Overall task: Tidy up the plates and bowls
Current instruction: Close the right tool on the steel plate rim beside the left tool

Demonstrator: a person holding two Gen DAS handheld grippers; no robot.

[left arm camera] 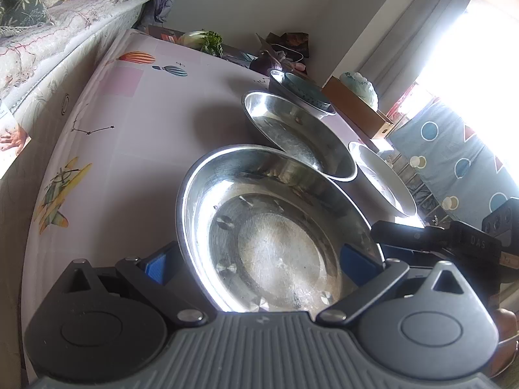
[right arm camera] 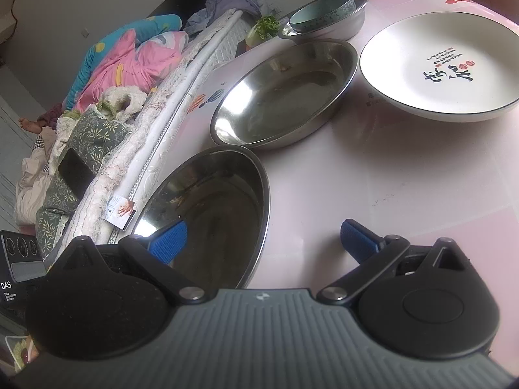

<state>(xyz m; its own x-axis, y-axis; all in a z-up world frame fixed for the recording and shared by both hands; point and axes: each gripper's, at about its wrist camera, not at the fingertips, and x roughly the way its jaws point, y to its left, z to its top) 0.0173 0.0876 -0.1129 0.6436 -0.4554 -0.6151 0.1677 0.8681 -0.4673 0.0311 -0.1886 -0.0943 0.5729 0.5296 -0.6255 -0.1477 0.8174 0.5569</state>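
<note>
A steel plate [left arm camera: 275,243] fills the space between my left gripper's [left arm camera: 259,264] wide-open blue pads, and I cannot tell if they touch it. It looks raised, overlapping a second steel plate [left arm camera: 292,136]. A white plate [left arm camera: 382,178] lies to the right, and a teal bowl [left arm camera: 305,89] sits in a steel basin [left arm camera: 324,110] behind. My right gripper [right arm camera: 262,240] is open: its left pad [right arm camera: 168,241] is over the near steel plate [right arm camera: 211,201], its right pad over the bare table. Beyond lie the second steel plate [right arm camera: 285,94], the white plate [right arm camera: 438,64] and the teal bowl [right arm camera: 321,13].
The pink patterned table [left arm camera: 129,129] borders a bed [right arm camera: 129,81] with pillows, quilts and a phone [right arm camera: 76,171]. Vegetables [left arm camera: 207,40] and a cardboard box [left arm camera: 356,107] stand along the table's far side. The right tool's black body [left arm camera: 454,243] is close to the near plate.
</note>
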